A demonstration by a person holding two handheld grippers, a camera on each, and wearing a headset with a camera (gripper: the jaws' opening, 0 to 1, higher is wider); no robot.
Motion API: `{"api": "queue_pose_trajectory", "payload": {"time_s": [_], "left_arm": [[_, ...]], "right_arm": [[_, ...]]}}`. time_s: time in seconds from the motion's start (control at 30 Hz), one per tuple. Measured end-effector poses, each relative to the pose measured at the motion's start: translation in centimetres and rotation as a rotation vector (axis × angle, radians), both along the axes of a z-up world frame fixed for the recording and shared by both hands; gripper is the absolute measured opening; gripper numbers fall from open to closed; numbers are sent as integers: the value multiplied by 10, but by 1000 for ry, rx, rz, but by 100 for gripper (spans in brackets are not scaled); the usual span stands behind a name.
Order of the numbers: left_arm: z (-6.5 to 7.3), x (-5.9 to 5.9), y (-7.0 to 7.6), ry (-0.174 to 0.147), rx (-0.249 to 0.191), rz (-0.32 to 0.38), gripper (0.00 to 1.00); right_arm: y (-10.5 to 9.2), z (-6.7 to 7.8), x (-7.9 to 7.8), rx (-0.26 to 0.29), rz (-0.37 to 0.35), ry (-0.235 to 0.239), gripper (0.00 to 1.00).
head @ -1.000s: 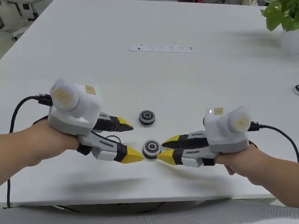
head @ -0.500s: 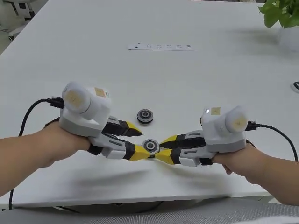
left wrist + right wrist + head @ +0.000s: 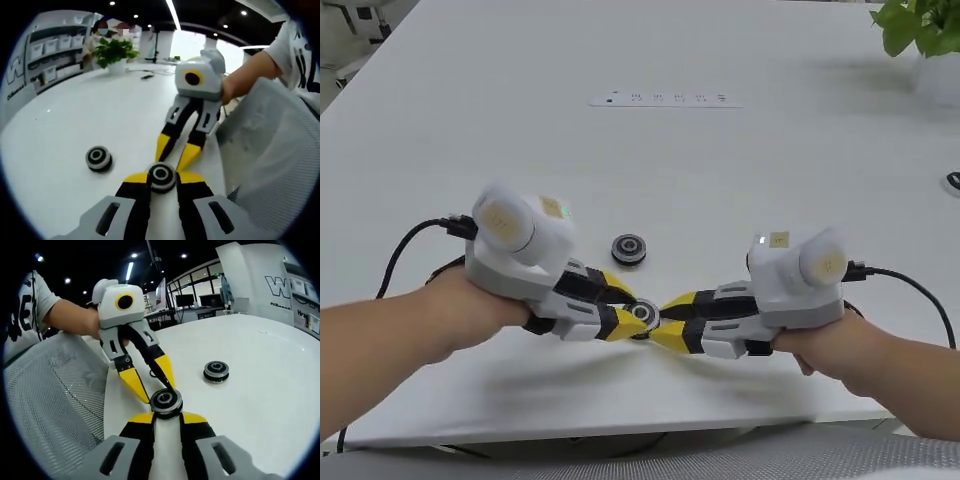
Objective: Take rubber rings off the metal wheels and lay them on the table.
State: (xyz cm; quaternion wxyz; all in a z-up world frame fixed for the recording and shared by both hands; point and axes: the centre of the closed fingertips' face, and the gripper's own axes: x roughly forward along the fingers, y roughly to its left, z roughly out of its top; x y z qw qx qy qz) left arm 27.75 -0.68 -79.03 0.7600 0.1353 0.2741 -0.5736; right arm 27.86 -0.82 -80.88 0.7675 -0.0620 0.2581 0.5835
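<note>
A metal wheel with a black rubber ring [image 3: 642, 313] sits between both grippers near the table's front edge. My left gripper [image 3: 626, 316] comes at it from the left, and its yellow tips [image 3: 163, 178] are shut against the wheel [image 3: 161, 176]. From the right, my right gripper [image 3: 660, 326] meets the same wheel [image 3: 166, 402], which rests between its tips [image 3: 168, 417]. A second wheel [image 3: 629, 249] lies flat on the table just beyond, untouched; it is also in the gripper views [image 3: 98, 158] [image 3: 216, 371].
A white power strip [image 3: 665, 99] lies far back on the white table [image 3: 740, 190]. A potted plant [image 3: 918, 24] stands at the back right corner. Black cables [image 3: 406, 247] trail from both grippers. A mesh chair back [image 3: 55, 400] is close to the front edge.
My left gripper has moved right to the wheel and closed its jaws on it. The right gripper has stayed at the wheel. The camera has shifted slightly.
</note>
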Motion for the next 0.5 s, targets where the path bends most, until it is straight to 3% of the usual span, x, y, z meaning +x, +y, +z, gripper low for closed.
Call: {"api": "queue_pose_trajectory", "payload": {"time_s": [0.13,0.27,0.33,0.43,0.5], "left_arm": [[-3,2,-1,-2,9,4,17],[-4,2,1,-99,66,-58,18],[-4,2,-1,-82,55,-43,18],[-4,4,0,-87,56,-28,16],[-9,3,9,-84,104,-26,14]], "right_arm": [[0,0,0,-1,0,0,15],[0,0,0,-6,3,-6,16],[0,0,0,-7,4,-8,15],[1,0,0,-17,11,-20,15],[1,0,-1,-18,15,-23,14]]}}
